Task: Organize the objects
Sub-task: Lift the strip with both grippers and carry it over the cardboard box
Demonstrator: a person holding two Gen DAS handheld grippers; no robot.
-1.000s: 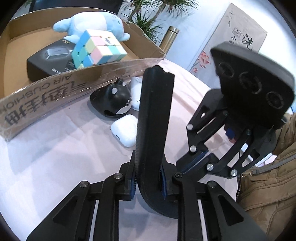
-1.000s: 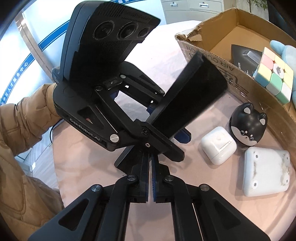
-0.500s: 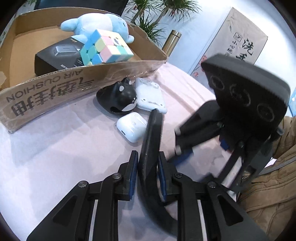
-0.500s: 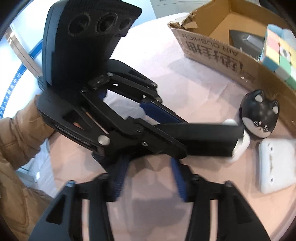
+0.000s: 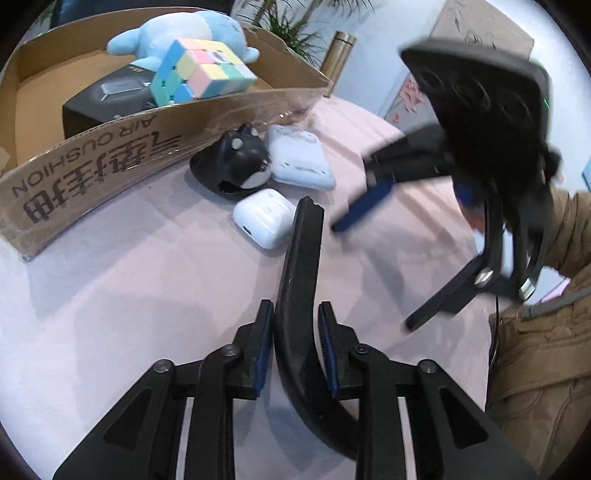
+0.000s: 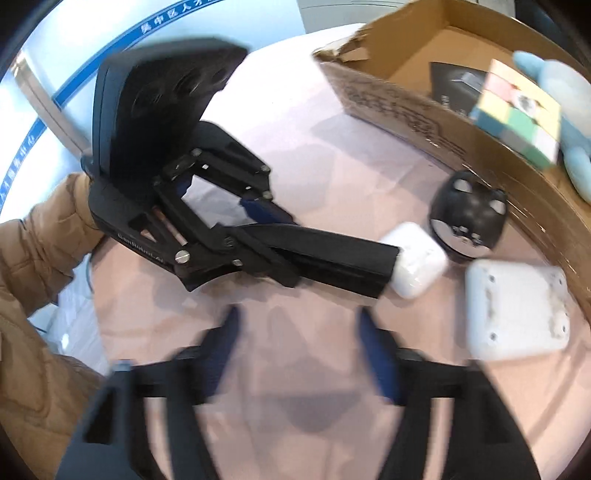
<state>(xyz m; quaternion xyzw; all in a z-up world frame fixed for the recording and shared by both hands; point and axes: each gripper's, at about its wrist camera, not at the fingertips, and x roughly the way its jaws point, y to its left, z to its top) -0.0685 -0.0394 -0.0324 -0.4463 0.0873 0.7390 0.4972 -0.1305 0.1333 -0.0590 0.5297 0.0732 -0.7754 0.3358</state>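
My left gripper (image 5: pixel 295 343) is shut on a curved flat black strip (image 5: pixel 301 266), held low over the pink table, its far end by the white earbud case (image 5: pixel 264 218). The strip also shows in the right wrist view (image 6: pixel 332 258), its tip touching the earbud case (image 6: pixel 419 260). My right gripper (image 6: pixel 299 354) is open and empty, blurred, a little back from the strip. It shows in the left wrist view (image 5: pixel 354 206) at right. A black dog-shaped case (image 5: pixel 236 166) and a white rectangular device (image 5: pixel 299 162) lie by the cardboard box (image 5: pixel 103 155).
The box holds a pastel puzzle cube (image 5: pixel 199 70), a black packet (image 5: pixel 107 96) and a blue plush toy (image 5: pixel 184 33). A brass-coloured flask (image 5: pixel 338 50) and a plant stand behind the box. The person's brown sleeve (image 6: pixel 40 254) is at left.
My right gripper has opened, let go of the black strip and pulled back. My left gripper has lowered the strip from upright to nearly flat, pointing at the earbud case.
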